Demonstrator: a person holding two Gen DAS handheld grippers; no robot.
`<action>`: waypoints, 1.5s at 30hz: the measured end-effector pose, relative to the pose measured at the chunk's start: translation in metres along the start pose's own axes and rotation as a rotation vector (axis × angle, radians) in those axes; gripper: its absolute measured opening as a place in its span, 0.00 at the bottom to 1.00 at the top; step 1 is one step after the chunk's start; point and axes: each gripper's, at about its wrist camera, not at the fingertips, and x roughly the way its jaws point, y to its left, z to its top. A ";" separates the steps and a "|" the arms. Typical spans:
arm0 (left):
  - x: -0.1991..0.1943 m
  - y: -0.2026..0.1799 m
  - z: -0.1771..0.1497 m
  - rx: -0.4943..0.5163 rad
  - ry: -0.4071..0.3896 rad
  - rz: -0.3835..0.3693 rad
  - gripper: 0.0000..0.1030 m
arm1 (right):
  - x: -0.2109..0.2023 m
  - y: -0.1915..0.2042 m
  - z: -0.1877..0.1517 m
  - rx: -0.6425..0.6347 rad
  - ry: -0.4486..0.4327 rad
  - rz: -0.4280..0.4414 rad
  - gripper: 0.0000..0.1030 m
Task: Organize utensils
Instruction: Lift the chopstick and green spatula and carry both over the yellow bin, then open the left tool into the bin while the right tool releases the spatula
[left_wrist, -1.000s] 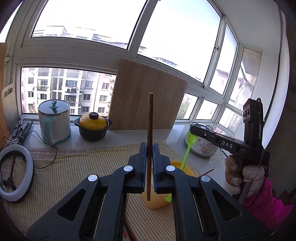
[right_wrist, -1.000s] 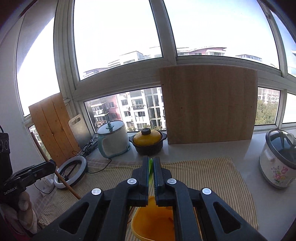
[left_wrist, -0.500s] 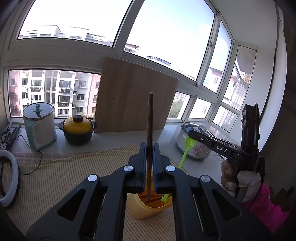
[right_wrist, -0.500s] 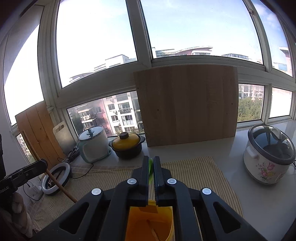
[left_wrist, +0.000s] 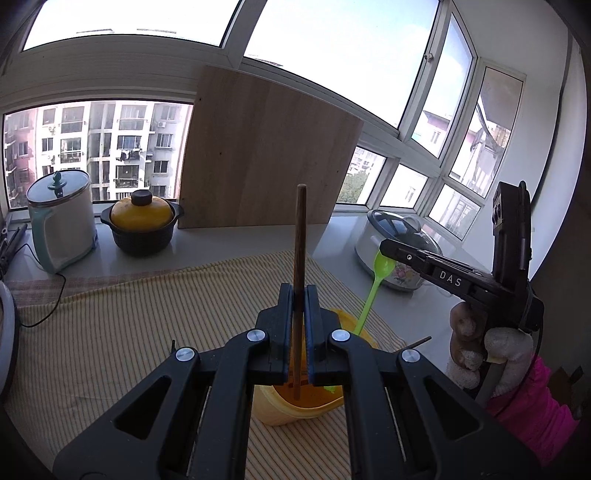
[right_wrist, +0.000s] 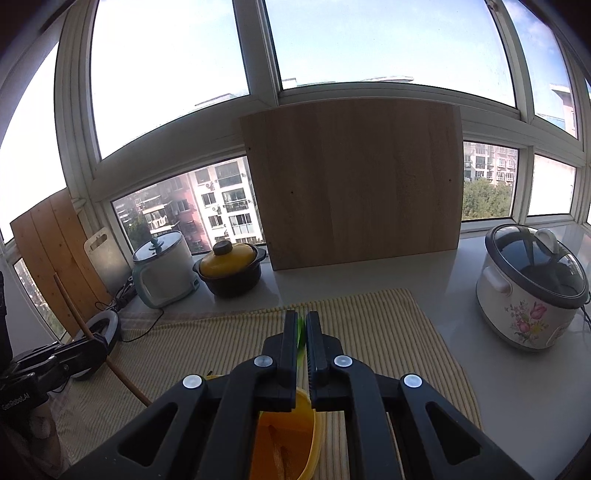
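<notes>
My left gripper (left_wrist: 298, 295) is shut on a brown wooden stick (left_wrist: 299, 240), held upright with its lower end inside a yellow utensil cup (left_wrist: 295, 408) on the striped mat. The same gripper (right_wrist: 55, 360) and stick (right_wrist: 79, 325) show at the left of the right wrist view. My right gripper (right_wrist: 301, 328) is shut on a green plastic spoon (right_wrist: 301, 332), right above the yellow cup (right_wrist: 295, 439). From the left wrist view the right gripper (left_wrist: 386, 247) holds the green spoon (left_wrist: 373, 291) slanting down into the cup.
A striped yellow mat (left_wrist: 129, 332) covers the counter. At the back stand a kettle (left_wrist: 61, 218), a yellow-lidded black pot (left_wrist: 142, 225), a large wooden board (left_wrist: 266, 155) and a flowered rice cooker (right_wrist: 532, 288). A ring light (right_wrist: 98, 332) lies at the left.
Both grippers have swung right and come down over the yellow cup. The stick's lower end and the spoon's handle now sit lower in the cup.
</notes>
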 end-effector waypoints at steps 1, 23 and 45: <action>0.002 0.001 -0.001 -0.002 0.007 0.002 0.03 | 0.001 0.000 -0.001 -0.001 0.006 0.000 0.02; 0.027 0.003 -0.028 0.004 0.087 0.035 0.03 | 0.022 0.000 -0.022 -0.009 0.087 -0.004 0.02; 0.025 0.001 -0.035 0.023 0.094 0.034 0.24 | 0.016 0.004 -0.024 -0.008 0.078 -0.002 0.29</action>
